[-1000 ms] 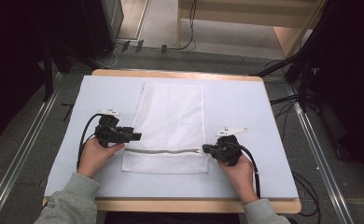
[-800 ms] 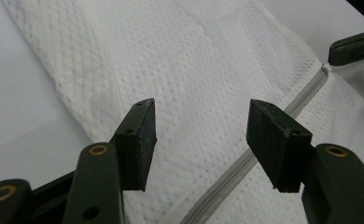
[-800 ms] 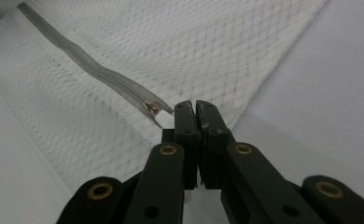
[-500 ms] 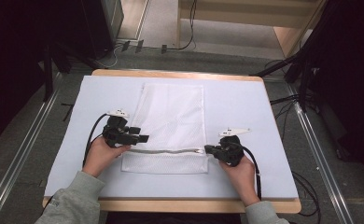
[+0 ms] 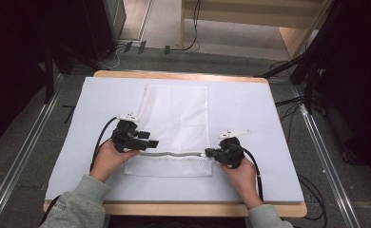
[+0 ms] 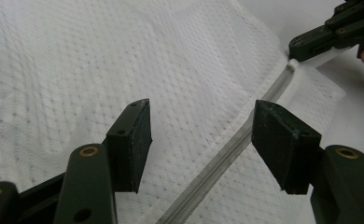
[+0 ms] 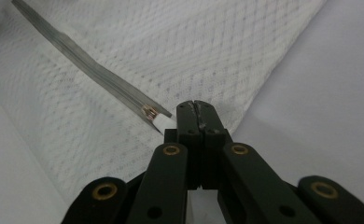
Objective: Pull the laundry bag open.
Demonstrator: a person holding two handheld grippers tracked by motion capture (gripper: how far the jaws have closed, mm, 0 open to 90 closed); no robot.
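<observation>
Two hands low over mesh bag point(image 5: 176, 124): left tongs point(image 6: 201, 142) spread, right tongs point(image 7: 199, 111) pinching its corner.

A pale blue-white mat point(image 5: 250, 109) covers nearly the whole tabletop point(image 5: 174, 75), whose light wooden edge shows along the far and near sides. The tabletop stands on a grey floor point(image 5: 231, 59). Metal rails point(image 5: 19, 161) run along the floor on both sides. Black cables point(image 5: 193, 28) lie beyond the far edge, near a light wooden piece of furniture point(image 5: 288, 19).
</observation>
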